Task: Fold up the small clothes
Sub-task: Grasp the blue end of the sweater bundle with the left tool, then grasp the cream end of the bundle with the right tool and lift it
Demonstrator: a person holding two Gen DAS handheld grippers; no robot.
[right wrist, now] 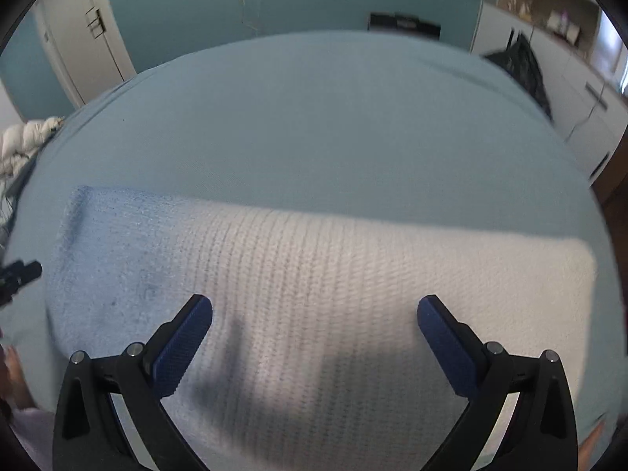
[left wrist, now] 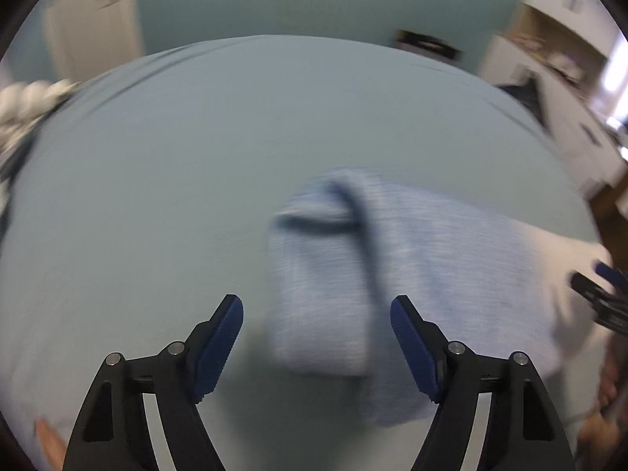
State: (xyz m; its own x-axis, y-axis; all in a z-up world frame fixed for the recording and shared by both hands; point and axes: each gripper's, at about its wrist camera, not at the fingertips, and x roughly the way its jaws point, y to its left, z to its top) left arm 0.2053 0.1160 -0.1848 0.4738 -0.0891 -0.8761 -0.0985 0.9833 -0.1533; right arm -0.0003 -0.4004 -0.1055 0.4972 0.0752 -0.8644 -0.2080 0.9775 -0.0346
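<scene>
A knitted garment lies folded into a long band on the pale blue sheet (right wrist: 314, 117). Its left end is light blue (left wrist: 325, 274) and its right part is white (right wrist: 392, 274). In the left wrist view it is blurred, with a dark crease across the blue end. My left gripper (left wrist: 317, 302) hovers above that blue end, jaws open, with nothing pinched; it also shows at the left edge of the right wrist view as a black tip (right wrist: 19, 272). My right gripper (right wrist: 314, 302) stands open over the white part, pads apart from the knit, and shows in the left wrist view as a dark tip (left wrist: 600, 290).
A white quilted bundle (right wrist: 19, 141) lies at the sheet's left edge. Behind are a white door (right wrist: 78, 39), a teal wall and a black object (right wrist: 404, 23). White cabinets (right wrist: 581, 90) and a dark bag (right wrist: 522, 66) stand at the right.
</scene>
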